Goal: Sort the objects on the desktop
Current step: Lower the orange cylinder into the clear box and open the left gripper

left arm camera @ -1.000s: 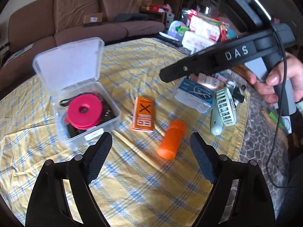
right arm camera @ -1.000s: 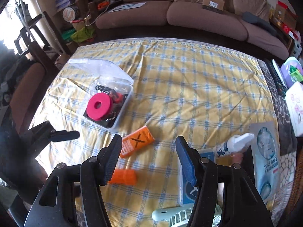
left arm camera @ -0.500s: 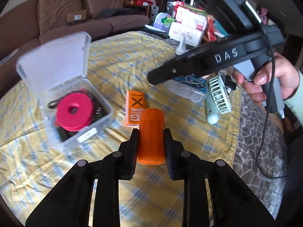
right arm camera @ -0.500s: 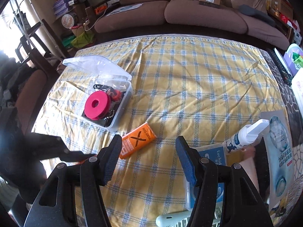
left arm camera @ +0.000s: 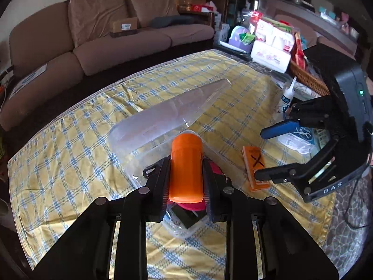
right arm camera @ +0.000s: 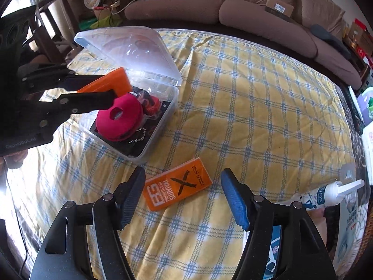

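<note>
My left gripper (left arm camera: 185, 179) is shut on an orange cylinder (left arm camera: 185, 168) and holds it over the clear plastic box (left arm camera: 149, 158), whose lid (left arm camera: 172, 114) stands open. In the right wrist view the cylinder (right arm camera: 109, 82) hangs above the box (right arm camera: 153, 128), which holds a pink spool (right arm camera: 121, 117) and a bead chain. My right gripper (right arm camera: 183, 196) is open and hovers over the orange pocket guide (right arm camera: 177, 187), which lies flat on the yellow checked cloth (right arm camera: 256, 116). The guide also shows in the left wrist view (left arm camera: 255, 168).
A white glue bottle (right arm camera: 324, 194) lies at the right edge, beside a blue and white packet (right arm camera: 274, 254) and a printed sheet (right arm camera: 349, 221). A sofa (right arm camera: 256, 7) stands beyond the table. A wicker basket (left arm camera: 307, 77) and snack packs (left arm camera: 272, 44) crowd the far right.
My left gripper shut on the orange cylinder, lifted it off the cloth and carried it left over the open box. My right gripper came lower and closer to the pocket guide.
</note>
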Demonstrator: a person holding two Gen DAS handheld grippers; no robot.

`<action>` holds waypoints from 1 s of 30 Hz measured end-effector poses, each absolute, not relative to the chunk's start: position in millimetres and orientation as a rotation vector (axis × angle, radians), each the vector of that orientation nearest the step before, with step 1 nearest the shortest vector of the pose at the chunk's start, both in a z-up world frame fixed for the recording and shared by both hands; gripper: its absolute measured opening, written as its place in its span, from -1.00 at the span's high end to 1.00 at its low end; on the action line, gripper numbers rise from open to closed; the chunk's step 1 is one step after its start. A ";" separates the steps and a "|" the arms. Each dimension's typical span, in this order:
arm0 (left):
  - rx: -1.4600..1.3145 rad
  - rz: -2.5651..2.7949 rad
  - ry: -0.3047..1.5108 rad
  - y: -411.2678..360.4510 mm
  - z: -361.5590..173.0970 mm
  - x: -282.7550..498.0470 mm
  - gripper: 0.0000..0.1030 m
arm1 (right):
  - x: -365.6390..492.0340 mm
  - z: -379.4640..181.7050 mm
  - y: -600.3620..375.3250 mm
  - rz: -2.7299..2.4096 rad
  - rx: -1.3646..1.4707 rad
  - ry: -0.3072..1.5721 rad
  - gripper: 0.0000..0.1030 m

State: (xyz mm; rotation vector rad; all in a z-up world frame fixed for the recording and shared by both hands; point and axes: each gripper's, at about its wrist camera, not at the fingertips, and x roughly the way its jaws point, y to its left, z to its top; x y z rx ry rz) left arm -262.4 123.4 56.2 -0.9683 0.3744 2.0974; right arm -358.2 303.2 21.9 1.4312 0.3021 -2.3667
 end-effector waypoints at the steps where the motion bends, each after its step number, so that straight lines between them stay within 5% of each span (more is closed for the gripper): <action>1: -0.967 2.091 0.383 126.9 54.7 -265.8 0.54 | -358.3 20.4 301.2 -2.361 1.435 0.310 -0.36; 8: -0.925 2.039 0.578 143.1 52.0 -281.7 0.48 | -364.1 6.0 292.6 -2.327 1.475 0.339 -0.38; 11: -0.918 2.029 0.607 141.1 55.8 -281.4 0.23 | -365.2 1.6 292.5 -2.324 1.483 0.338 -0.38; 17: -0.902 2.035 0.528 117.8 65.3 -265.2 0.16 | -365.1 2.5 300.0 -2.350 1.483 0.354 0.40; 20: -0.935 2.065 0.534 110.9 60.5 -264.1 0.16 | -363.1 10.0 309.6 -2.366 1.490 0.288 0.37; 22: -0.964 2.097 0.562 110.1 53.7 -267.4 0.17 | -357.2 18.6 319.3 -2.414 1.477 0.230 -0.20; 23: -0.977 2.115 0.580 110.6 50.5 -270.2 0.18 | -353.9 21.8 323.1 -2.421 1.466 0.204 -0.30; 30: -1.022 2.216 0.478 97.1 48.0 -288.0 0.27 | -342.3 12.7 320.4 -2.388 1.520 0.259 -0.19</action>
